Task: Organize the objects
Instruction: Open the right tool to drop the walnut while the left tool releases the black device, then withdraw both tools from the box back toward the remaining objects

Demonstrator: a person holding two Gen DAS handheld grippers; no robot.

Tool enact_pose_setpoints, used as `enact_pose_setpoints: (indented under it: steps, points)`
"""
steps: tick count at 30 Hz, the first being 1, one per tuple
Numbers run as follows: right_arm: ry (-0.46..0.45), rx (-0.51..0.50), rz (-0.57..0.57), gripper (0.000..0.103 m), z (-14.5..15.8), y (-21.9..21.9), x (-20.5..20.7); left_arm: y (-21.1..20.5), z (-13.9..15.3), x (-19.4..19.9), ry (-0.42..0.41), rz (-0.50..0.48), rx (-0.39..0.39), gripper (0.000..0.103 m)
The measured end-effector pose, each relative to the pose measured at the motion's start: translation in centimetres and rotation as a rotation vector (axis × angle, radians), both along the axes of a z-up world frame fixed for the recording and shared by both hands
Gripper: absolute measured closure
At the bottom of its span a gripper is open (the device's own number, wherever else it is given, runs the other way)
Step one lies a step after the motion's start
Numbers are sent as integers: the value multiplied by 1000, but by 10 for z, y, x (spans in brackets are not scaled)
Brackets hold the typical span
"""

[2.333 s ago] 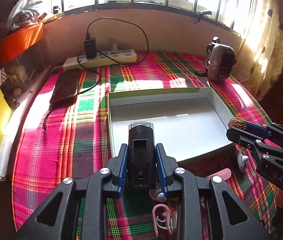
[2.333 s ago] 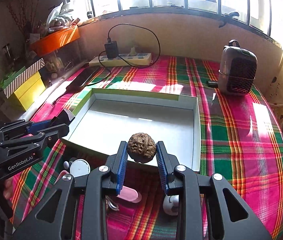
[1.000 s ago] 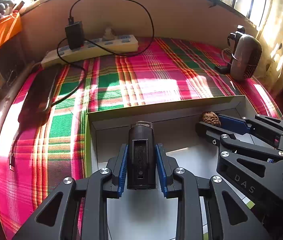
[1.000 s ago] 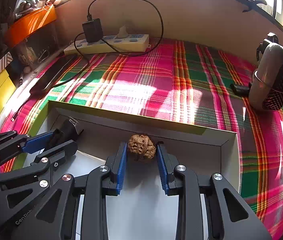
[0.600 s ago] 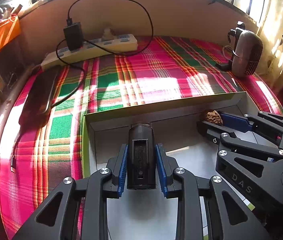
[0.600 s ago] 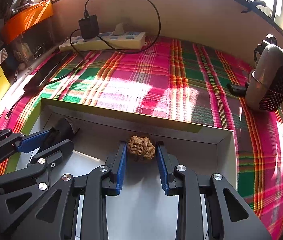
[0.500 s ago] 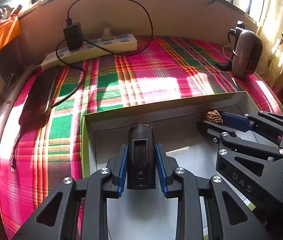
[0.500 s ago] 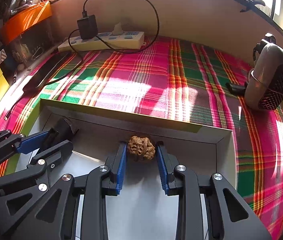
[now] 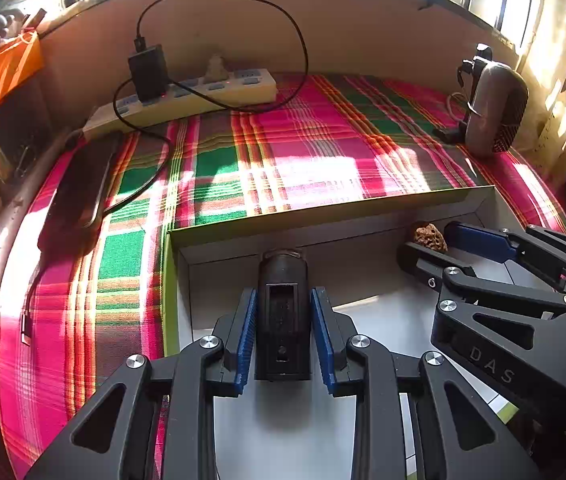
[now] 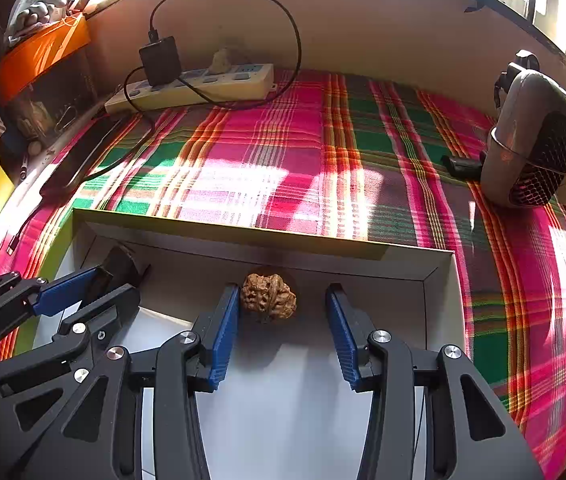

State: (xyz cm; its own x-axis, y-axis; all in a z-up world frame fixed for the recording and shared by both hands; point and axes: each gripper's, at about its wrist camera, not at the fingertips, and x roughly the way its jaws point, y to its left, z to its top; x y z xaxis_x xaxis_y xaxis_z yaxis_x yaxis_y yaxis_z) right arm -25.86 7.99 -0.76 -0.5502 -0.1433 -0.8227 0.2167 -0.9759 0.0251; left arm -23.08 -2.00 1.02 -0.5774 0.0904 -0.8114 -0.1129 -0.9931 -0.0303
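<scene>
While the left gripper (image 9: 285, 330) stays clamped on the black device (image 9: 283, 312), its blue pads pressed flat against both sides exactly as they were a second ago, the right gripper (image 10: 283, 332) has just been opening: half a second back its pads pinched the walnut (image 10: 269, 297), and now they stand well apart, the right pad clear of the shell and the left pad at most brushing it. The walnut sits between the jaws on the white floor of the tray (image 10: 243, 236), near the far wall and towards the right-hand corner. Seen from the left wrist, it (image 9: 431, 237) lies just past the tips of the right gripper (image 9: 435, 244). That release reads as the walnut's placement being finished, so one object is probably sorted and the right hand is free to back out. The black device is over the tray's left half, close to the far wall, and whether its lower end already rests on the floor I cannot tell. The likely next step is for the left jaws to let it go. The power strip (image 10: 199, 84), the small heater (image 10: 531, 156) and the plaid cloth (image 10: 323, 160) lie untouched beyond the tray.
</scene>
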Motion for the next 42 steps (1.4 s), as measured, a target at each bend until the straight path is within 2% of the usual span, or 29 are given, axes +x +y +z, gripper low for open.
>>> enact_pose_setpoints:
  steps: [3, 20, 42]
  points:
    - [2, -1, -4, 50, 1, 1, 1, 0, 1, 1, -1, 5, 1, 77]
    - [52, -28, -16, 50, 18, 6, 25, -1, 25, 29, 64, 8, 8, 76]
    - [126, -81, -38, 49, 46, 13, 101, -7, 48, 109, 139, 11, 29, 75]
